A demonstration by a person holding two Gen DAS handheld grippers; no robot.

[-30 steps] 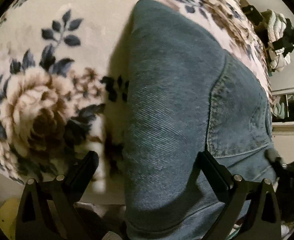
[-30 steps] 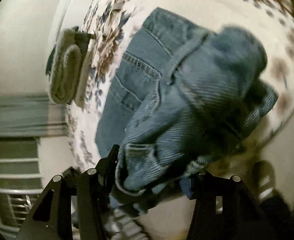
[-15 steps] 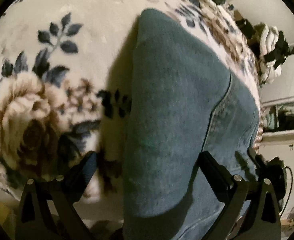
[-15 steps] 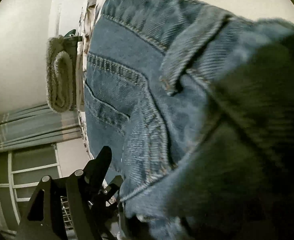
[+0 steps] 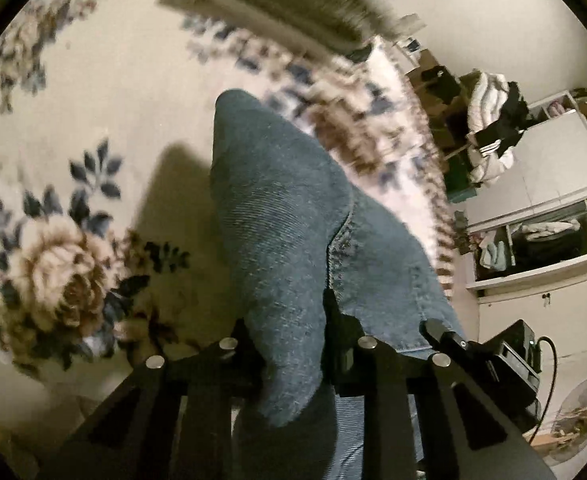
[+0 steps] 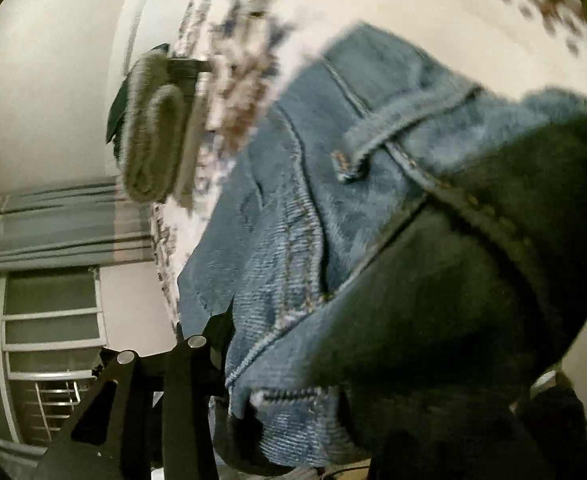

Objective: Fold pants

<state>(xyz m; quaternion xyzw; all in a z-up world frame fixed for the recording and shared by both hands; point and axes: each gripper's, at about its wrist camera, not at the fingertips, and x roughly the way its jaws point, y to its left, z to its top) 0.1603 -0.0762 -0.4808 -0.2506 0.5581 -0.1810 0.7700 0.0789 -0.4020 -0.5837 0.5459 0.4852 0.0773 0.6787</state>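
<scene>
Blue denim pants [image 5: 285,220] lie on a floral bedspread [image 5: 93,80]. My left gripper [image 5: 291,344] is shut on a folded edge of the pants, which rises between its fingers and runs away from the camera. In the right wrist view the waistband end of the pants [image 6: 333,220], with a belt loop and seams, fills most of the frame. My right gripper [image 6: 293,360] holds this bunched denim; only its left finger [image 6: 197,360] shows, and the cloth hides the right one. The lower right part of the cloth is in dark shadow.
A rolled grey towel [image 6: 157,148] sits at the bed's far end, also blurred in the left wrist view [image 5: 285,4]. Shelves and a pile of clothes [image 5: 493,128] stand to the right of the bed. Curtains and a window [image 6: 49,280] are at the left.
My left gripper has closed on the pants and lifted, tilting up toward the room. My right gripper has drawn back a little with the waistband still in it.
</scene>
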